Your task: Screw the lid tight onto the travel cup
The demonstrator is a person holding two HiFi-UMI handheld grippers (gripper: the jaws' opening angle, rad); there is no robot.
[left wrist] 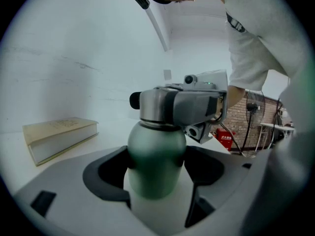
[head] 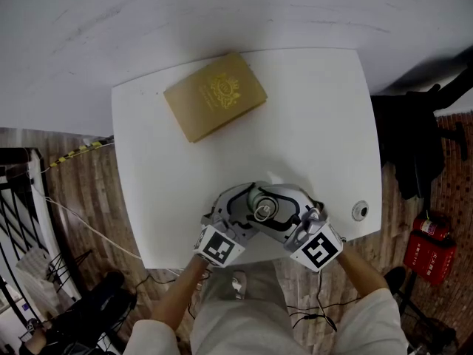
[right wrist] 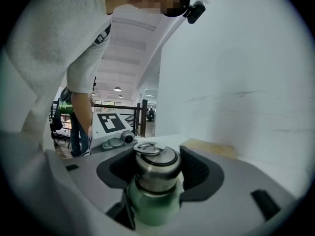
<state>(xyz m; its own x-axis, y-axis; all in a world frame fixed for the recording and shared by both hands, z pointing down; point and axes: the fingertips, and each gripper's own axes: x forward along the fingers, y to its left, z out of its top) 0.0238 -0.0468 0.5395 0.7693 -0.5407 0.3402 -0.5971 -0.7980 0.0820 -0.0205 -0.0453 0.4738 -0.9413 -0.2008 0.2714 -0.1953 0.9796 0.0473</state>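
Cup (left wrist: 156,149) upright, clamped at body in left gripper (left wrist: 157,173). Lid (right wrist: 156,157) on top, axis vertical, pinched by right gripper (right wrist: 158,173) from opposite side.

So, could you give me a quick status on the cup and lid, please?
Left gripper clamped on travel cup body. Right gripper closed round the lid, seated on the cup. Book well clear, nothing in the way.

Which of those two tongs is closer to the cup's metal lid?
Right. The right tongs are closed around the lid itself; the left tongs clamp the green travel cup below it.
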